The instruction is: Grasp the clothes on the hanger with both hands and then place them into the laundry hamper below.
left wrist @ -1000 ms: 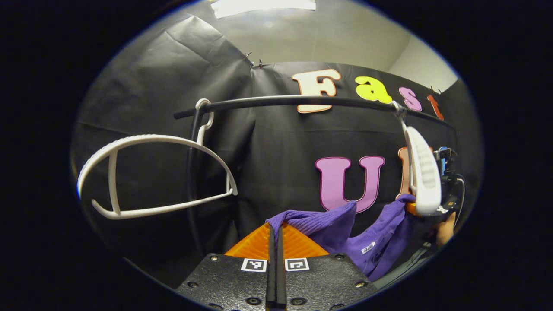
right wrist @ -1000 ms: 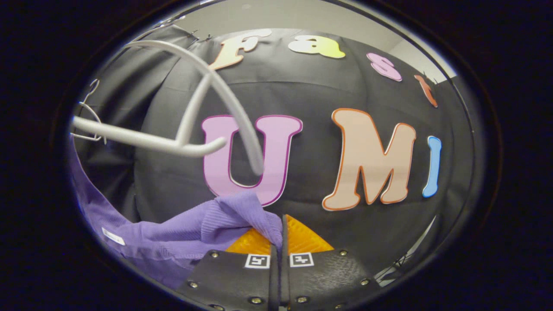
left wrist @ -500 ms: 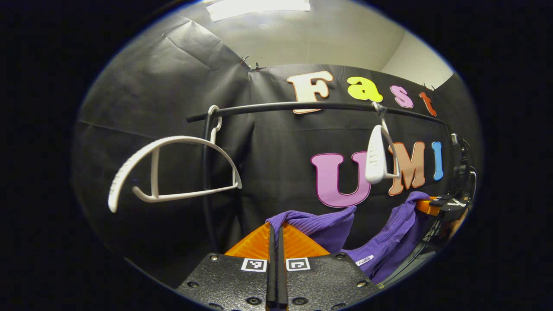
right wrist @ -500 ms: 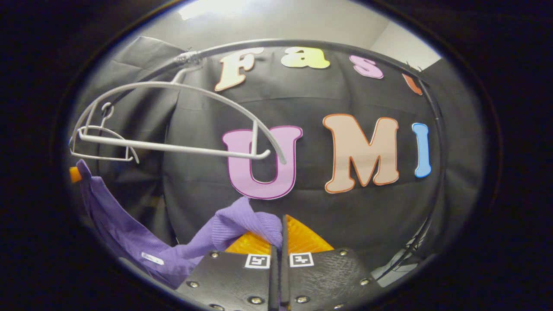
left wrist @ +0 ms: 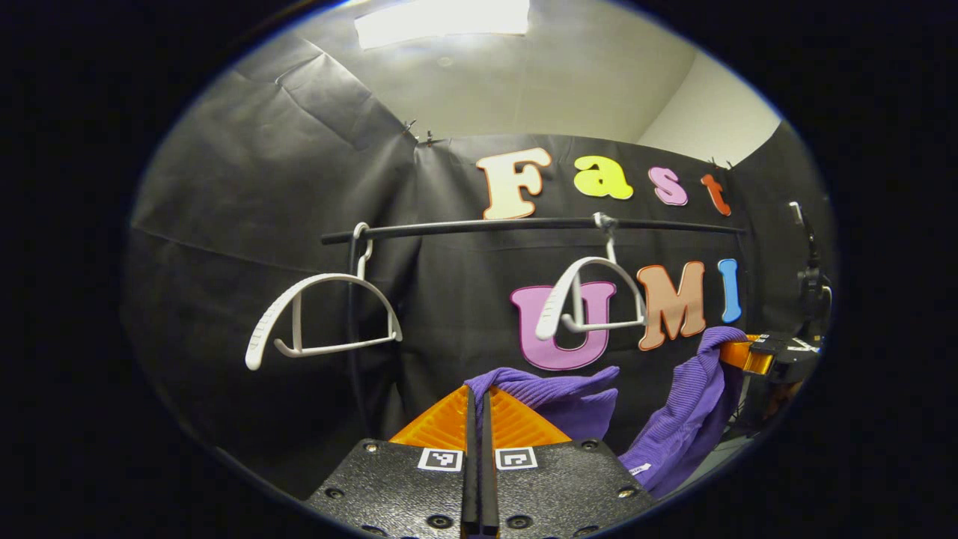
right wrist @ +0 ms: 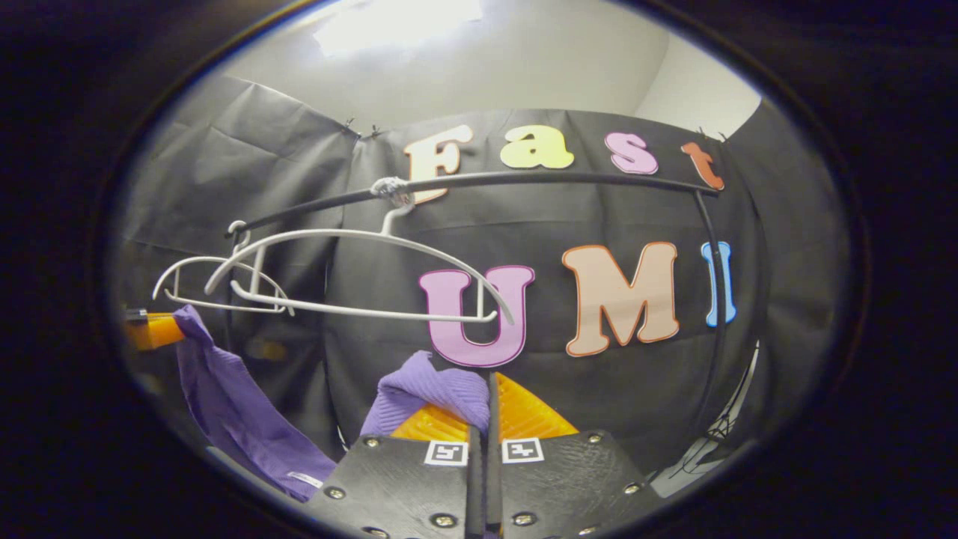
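A purple knitted garment (left wrist: 554, 393) hangs slack between my two grippers, off the hanger. My left gripper (left wrist: 476, 404) is shut on one edge of it. In the left gripper view the right gripper (left wrist: 756, 355) holds the other edge, the cloth (left wrist: 685, 419) drooping below it. In the right gripper view my right gripper (right wrist: 483, 412) is shut on the purple garment (right wrist: 430, 389), and the left gripper (right wrist: 153, 329) shows at far left with cloth (right wrist: 232, 419) hanging from it. The bare white hanger (left wrist: 591, 299) (right wrist: 352, 277) hangs on the black rail (left wrist: 524, 224) (right wrist: 524, 180), above and beyond the garment.
A second bare white hanger (left wrist: 322, 314) (right wrist: 198, 281) hangs at the rail's left end beside a black upright post (left wrist: 353, 314). Another post (right wrist: 718, 299) stands at the rail's right end. A ceiling light (left wrist: 441, 15) glows overhead.
Both grippers have pulled back and down from the rail with the garment, so rail and hangers look smaller and farther. The freed hanger has swung round on the rail.
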A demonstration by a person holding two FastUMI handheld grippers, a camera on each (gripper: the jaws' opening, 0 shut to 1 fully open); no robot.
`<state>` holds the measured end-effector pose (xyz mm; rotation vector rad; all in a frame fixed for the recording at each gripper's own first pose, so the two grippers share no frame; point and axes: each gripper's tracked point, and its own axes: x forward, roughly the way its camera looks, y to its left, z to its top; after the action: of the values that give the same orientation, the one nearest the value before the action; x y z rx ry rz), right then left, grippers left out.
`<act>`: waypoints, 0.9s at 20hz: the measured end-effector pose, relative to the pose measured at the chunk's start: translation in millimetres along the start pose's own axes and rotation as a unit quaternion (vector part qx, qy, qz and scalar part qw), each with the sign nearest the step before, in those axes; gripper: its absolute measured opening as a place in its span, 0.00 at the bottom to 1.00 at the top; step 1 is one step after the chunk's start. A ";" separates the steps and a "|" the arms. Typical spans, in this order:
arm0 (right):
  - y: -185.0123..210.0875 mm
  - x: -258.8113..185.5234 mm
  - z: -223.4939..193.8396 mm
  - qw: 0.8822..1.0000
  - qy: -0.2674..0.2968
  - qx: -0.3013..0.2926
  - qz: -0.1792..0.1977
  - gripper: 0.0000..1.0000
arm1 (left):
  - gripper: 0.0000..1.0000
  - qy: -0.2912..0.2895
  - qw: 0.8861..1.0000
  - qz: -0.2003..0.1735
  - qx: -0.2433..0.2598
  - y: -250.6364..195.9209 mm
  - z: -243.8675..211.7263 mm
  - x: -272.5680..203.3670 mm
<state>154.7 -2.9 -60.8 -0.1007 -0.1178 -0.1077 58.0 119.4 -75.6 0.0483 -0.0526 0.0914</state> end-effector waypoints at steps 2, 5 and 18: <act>6.5 -11.7 1.6 1.000 -0.004 0.005 0.005 0.02 | 0.02 0.002 1.000 -0.011 -0.008 -13.5 -5.4 2.3; 15.7 -25.6 4.8 0.999 -0.017 0.020 0.020 0.00 | 0.02 0.011 0.999 -0.034 -0.013 -38.6 -12.0 4.8; -9.2 -48.3 -8.8 0.998 -0.015 0.052 -0.021 0.02 | 0.03 -0.013 0.996 -0.060 -0.061 -118.0 -16.9 29.6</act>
<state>107.0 -8.1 -74.5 0.0033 -0.1553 -0.1414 99.2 5.6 -96.2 -0.0689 -0.0809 -0.0325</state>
